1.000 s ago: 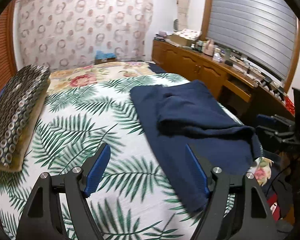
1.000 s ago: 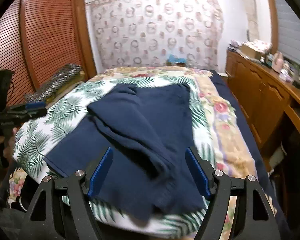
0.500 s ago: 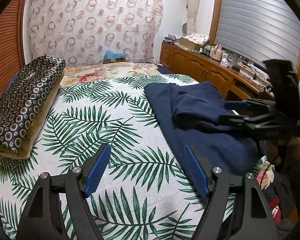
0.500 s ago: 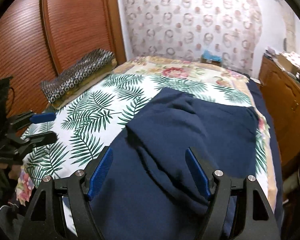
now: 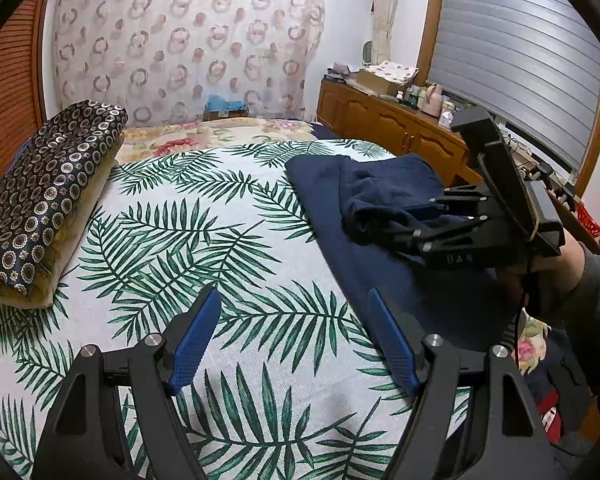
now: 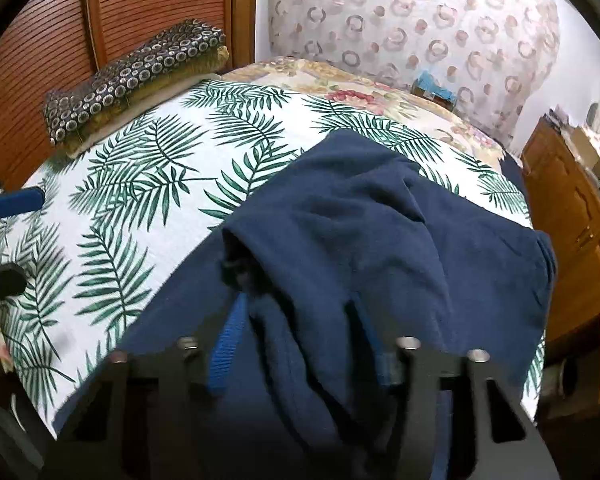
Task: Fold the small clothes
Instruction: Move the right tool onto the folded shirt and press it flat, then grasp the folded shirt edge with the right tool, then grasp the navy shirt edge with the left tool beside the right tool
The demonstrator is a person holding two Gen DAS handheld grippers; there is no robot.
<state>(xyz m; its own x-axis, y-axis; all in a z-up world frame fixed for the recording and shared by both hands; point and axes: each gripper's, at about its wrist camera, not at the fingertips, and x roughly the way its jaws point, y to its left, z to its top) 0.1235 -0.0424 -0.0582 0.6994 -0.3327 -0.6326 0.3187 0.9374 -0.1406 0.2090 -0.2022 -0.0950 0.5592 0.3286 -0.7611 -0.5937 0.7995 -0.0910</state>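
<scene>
Dark navy cloth garment point(image 6: 384, 240), half folded with a bunched ridge on top, lies centre-right of the right wrist view on the palm-leaf printed bedsheet point(image 6: 148, 168). Right gripper point(image 6: 300, 320) at lower centre – jaws have just been closing, now narrow, blue pads pinching that ridge. Left gripper point(image 5: 296, 336) sits lower centre in the left wrist view – jaws wide, nothing between them, over bare sheet just left of the garment's edge. Dark ring-patterned cushion point(image 5: 48, 192) at left.

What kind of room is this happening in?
Most likely a home bedroom: there is a bed with a palm-leaf bedspread, a patterned pillow at its edge, a wooden cabinet along the wall and a circle-print curtain behind.
</scene>
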